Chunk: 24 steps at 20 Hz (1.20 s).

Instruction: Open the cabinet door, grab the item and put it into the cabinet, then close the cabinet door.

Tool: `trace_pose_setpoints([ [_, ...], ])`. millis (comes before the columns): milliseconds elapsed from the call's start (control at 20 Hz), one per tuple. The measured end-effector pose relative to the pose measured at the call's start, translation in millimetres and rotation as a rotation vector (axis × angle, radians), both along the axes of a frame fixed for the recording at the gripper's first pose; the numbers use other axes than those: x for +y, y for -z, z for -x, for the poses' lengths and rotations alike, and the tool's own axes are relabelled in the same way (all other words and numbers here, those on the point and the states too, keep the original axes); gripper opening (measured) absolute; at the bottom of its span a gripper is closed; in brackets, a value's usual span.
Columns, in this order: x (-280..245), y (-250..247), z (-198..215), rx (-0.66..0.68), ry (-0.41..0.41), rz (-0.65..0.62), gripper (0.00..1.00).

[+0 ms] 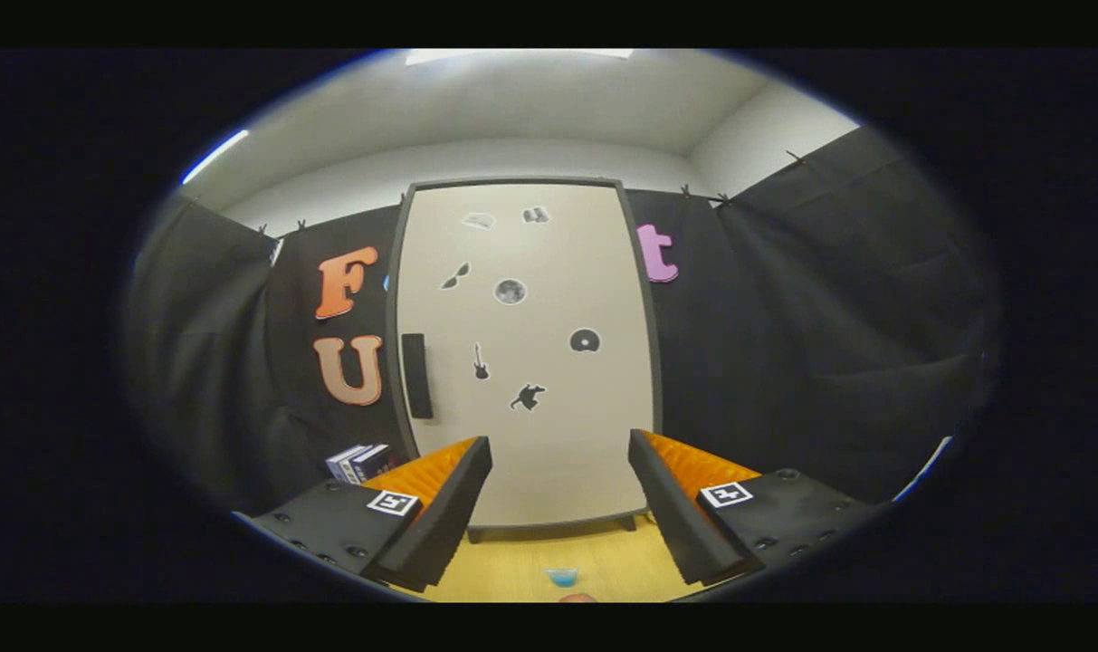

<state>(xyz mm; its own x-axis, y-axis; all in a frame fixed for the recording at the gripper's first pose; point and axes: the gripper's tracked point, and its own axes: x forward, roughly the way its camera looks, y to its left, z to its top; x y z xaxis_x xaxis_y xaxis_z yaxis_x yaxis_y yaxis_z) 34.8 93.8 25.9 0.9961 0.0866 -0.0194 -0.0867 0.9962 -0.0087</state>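
Observation:
A tall cabinet (558, 471) with a pale door stands straight ahead on a wooden table, beyond my fingers. Its door is closed and carries several small black stickers. A dark vertical handle (416, 375) sits on the door's left edge. My gripper (559, 471) is open, well short of the door, with nothing between its fingers. A small blue item (561, 576) lies on the table below and between the fingers, close to me.
A small dark box with white sides (360, 462) lies on the table left of the cabinet, partly behind the left finger. Black cloth walls close in behind and on both sides. The wooden tabletop (530, 561) stretches between me and the cabinet.

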Motion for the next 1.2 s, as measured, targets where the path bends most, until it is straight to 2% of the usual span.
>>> trace_pose_setpoints([
  [150,49,-6,-36,0.02,-0.067,0.004,0.98],
  [400,110,-14,-99,0.039,-0.114,0.005,0.98],
  [650,158,-23,-147,0.033,-0.121,0.041,0.97],
  [950,172,1,-188,0.101,-0.087,0.075,0.95],
  [1050,171,7,-196,0.112,-0.073,0.078,0.74],
  [1150,170,11,-206,0.119,-0.064,0.078,0.73],
  [1200,169,14,-207,0.129,-0.058,0.079,0.68],
])
